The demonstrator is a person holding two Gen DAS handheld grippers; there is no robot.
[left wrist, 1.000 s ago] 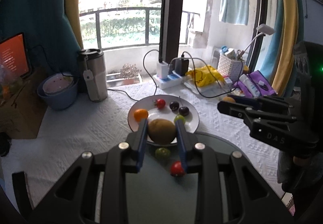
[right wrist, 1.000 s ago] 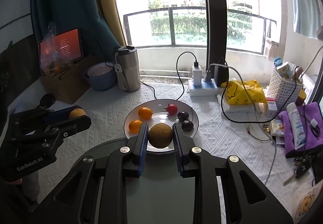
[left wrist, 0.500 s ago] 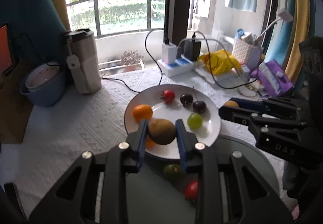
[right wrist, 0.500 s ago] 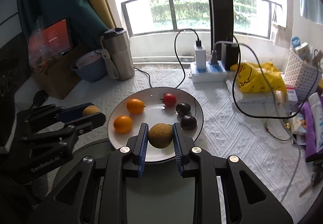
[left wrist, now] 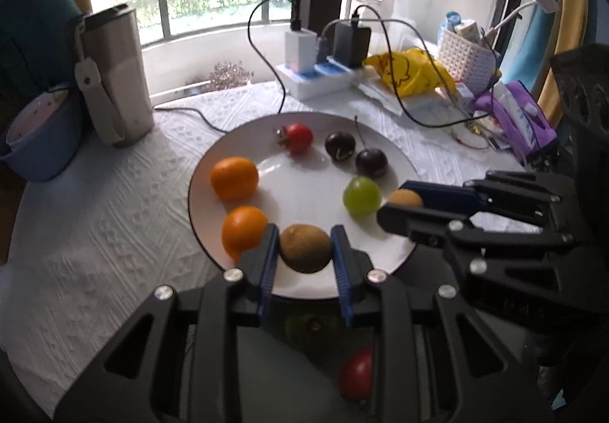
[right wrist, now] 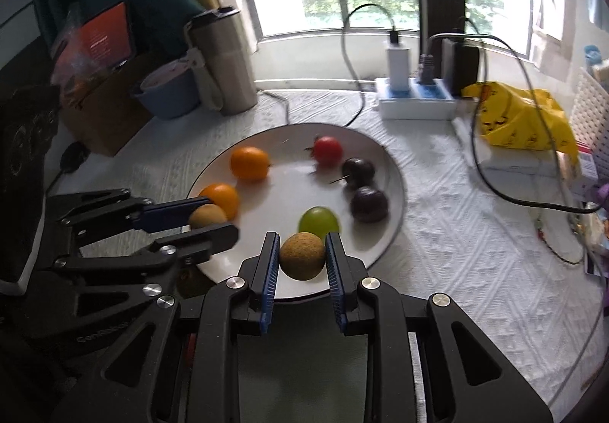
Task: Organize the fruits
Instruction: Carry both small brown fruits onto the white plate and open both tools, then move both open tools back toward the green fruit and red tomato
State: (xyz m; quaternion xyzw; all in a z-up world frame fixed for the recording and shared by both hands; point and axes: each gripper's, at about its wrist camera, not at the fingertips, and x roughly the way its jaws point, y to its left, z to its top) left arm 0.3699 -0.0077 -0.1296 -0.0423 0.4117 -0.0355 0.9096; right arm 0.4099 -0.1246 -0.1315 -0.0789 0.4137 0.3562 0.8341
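A white plate (left wrist: 304,194) (right wrist: 392,171) holds two oranges (left wrist: 234,177) (right wrist: 249,163), a red tomato (left wrist: 298,137) (right wrist: 327,150), two dark cherries (left wrist: 371,163) (right wrist: 369,204) and a green grape (left wrist: 361,195) (right wrist: 318,220). My left gripper (left wrist: 305,249) (right wrist: 211,219) is shut on a brown longan (left wrist: 305,248) over the plate's near left edge. My right gripper (right wrist: 303,257) (left wrist: 399,208) is shut on another brown longan (right wrist: 303,256) over the plate's near right edge, beside the grape.
A dark round tray (left wrist: 319,366) below the left gripper holds a red fruit (left wrist: 356,373) and a green one. A steel tumbler (left wrist: 116,74), blue bowl (left wrist: 34,141), power strip with cables (left wrist: 316,78), yellow bag (left wrist: 409,71) and white basket (left wrist: 466,63) ring the plate.
Both grippers have moved forward and down towards the plate, each still holding its longan. The plate now looks larger and both longans hang over its near rim.
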